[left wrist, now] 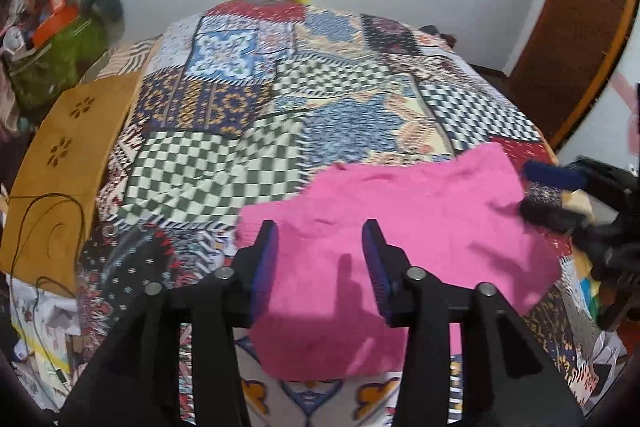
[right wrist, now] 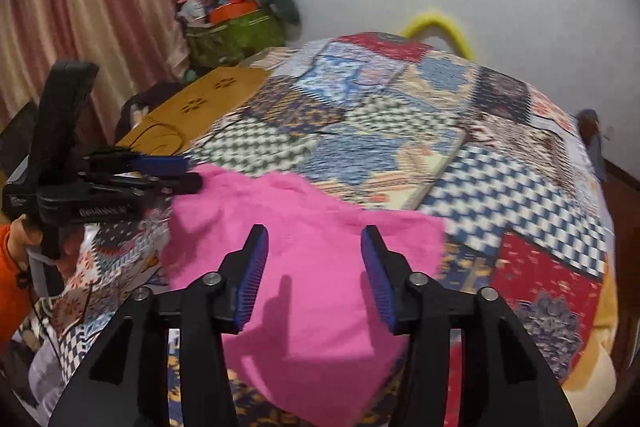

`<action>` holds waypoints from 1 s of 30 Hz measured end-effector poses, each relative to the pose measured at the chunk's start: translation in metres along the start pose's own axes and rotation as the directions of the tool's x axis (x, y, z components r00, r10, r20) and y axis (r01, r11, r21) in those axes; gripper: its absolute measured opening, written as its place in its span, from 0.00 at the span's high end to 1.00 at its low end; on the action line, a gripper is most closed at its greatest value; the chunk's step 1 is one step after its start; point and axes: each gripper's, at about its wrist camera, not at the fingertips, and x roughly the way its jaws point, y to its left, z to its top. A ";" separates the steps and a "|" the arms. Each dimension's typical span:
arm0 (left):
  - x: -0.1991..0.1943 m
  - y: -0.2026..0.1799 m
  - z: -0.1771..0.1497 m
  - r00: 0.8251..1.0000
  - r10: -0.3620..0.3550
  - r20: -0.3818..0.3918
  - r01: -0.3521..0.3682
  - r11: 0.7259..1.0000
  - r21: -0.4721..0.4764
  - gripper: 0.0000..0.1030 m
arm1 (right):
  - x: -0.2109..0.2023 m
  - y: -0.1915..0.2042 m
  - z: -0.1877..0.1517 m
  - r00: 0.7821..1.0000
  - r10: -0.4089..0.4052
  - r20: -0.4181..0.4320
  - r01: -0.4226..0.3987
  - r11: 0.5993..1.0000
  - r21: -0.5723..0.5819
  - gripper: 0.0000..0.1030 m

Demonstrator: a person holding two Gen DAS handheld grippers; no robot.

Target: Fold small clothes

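A pink garment [left wrist: 400,227] lies spread on the patchwork quilt [left wrist: 248,99], near its front edge. My left gripper [left wrist: 320,251] hovers over the garment's near left part, jaws wide apart and empty. In the right wrist view the garment [right wrist: 312,267] fills the lower middle and my right gripper [right wrist: 314,263] hovers over it, open and empty. The left gripper [right wrist: 188,173] shows there at the garment's far left corner. The right gripper [left wrist: 560,193] shows in the left wrist view at the garment's right edge, fingers apart.
A tan wooden board [left wrist: 68,155] with flower cut-outs and a black cable lies left of the quilt. A green bag [left wrist: 56,63] piled with things stands at the back left. A pink curtain [right wrist: 88,7] hangs left, a brown door [left wrist: 576,27] right.
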 end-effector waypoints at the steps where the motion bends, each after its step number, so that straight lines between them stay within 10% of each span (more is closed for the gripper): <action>1: 0.004 -0.004 -0.003 1.000 -0.020 -0.007 0.020 1.000 0.000 0.51 | 0.006 0.005 -0.002 1.000 0.020 -0.021 -0.020 1.000 -0.007 0.56; 14: 0.027 0.029 -0.021 0.993 0.088 -0.085 -0.093 0.994 -0.056 0.51 | 0.012 -0.034 -0.024 0.994 -0.060 -0.091 0.068 0.994 0.089 0.56; 22: -0.087 0.000 -0.010 0.984 0.087 0.154 -0.079 0.995 -0.056 0.51 | -0.089 -0.012 -0.004 0.983 -0.093 0.159 0.076 0.991 0.109 0.56; 30: -0.218 -0.074 -0.034 0.903 0.018 0.429 -0.034 0.999 0.030 0.51 | -0.191 0.054 -0.005 0.909 -0.074 0.410 0.068 0.997 0.031 0.56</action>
